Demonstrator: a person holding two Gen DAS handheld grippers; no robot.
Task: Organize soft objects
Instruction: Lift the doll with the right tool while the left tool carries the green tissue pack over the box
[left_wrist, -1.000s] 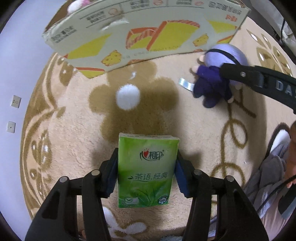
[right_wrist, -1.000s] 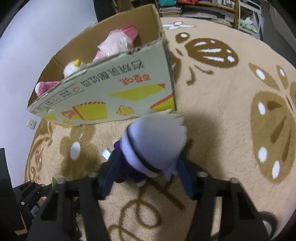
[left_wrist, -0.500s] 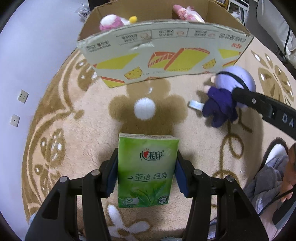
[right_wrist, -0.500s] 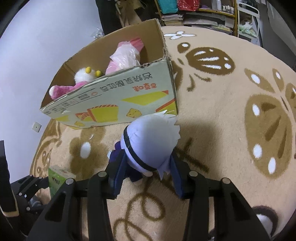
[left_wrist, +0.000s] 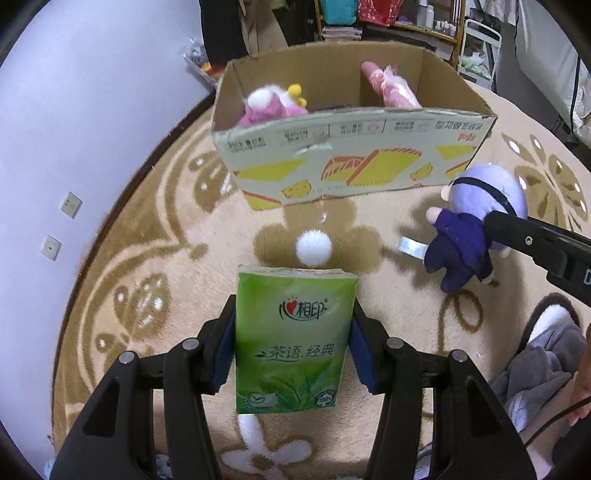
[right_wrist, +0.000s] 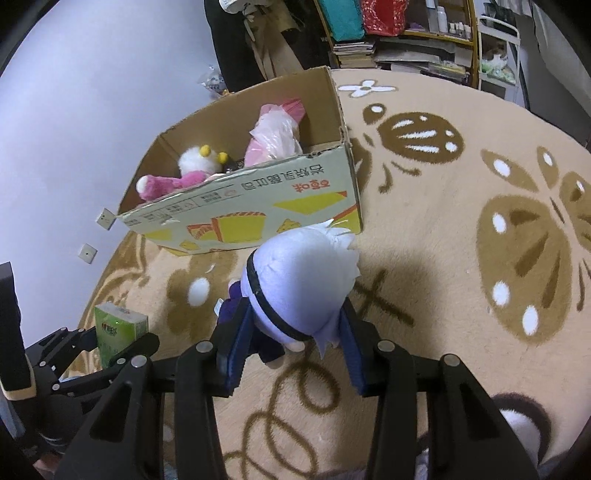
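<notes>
My left gripper (left_wrist: 293, 343) is shut on a green tissue pack (left_wrist: 291, 332) and holds it above the carpet, short of the cardboard box (left_wrist: 351, 166). My right gripper (right_wrist: 293, 339) is shut on a plush doll with a pale lilac head and dark purple body (right_wrist: 299, 288), lifted off the carpet. The doll also shows in the left wrist view (left_wrist: 476, 225), and the tissue pack in the right wrist view (right_wrist: 118, 332). The open box (right_wrist: 258, 218) holds a pink and white plush (right_wrist: 177, 177) and a pink plastic-wrapped item (right_wrist: 275, 133).
A round beige carpet (right_wrist: 461, 206) with brown patterns covers the floor. A pale wall (left_wrist: 74, 110) with two sockets stands at the left. Shelves and clutter (right_wrist: 406, 33) stand behind the box. Grey clothing and a slipper (left_wrist: 546, 332) lie at the right.
Both grippers have risen and pulled back with their loads. The box's inside and its toys have come into view.
</notes>
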